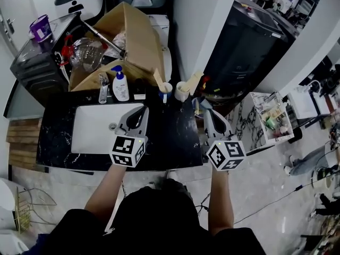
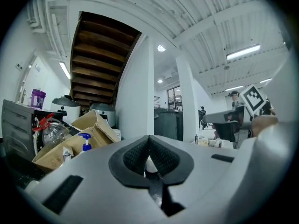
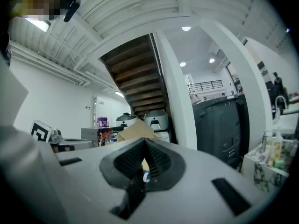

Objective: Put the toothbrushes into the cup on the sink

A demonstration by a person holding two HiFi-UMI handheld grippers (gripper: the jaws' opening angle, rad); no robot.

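Black stone table holds a white sink. At its far edge stand a left cup and a right cup, and a pale toothbrush or toothbrush handle leans out of each, so the task looks done. The left gripper and right gripper hang level on the near side of the cups. Their jaws are pressed together on nothing, probably because no brush is left to carry.

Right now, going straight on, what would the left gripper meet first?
Probably the white cup with a toothbrush at the counter's back; something pale shows straight past the left gripper's shut jaws. Depth is unclear.
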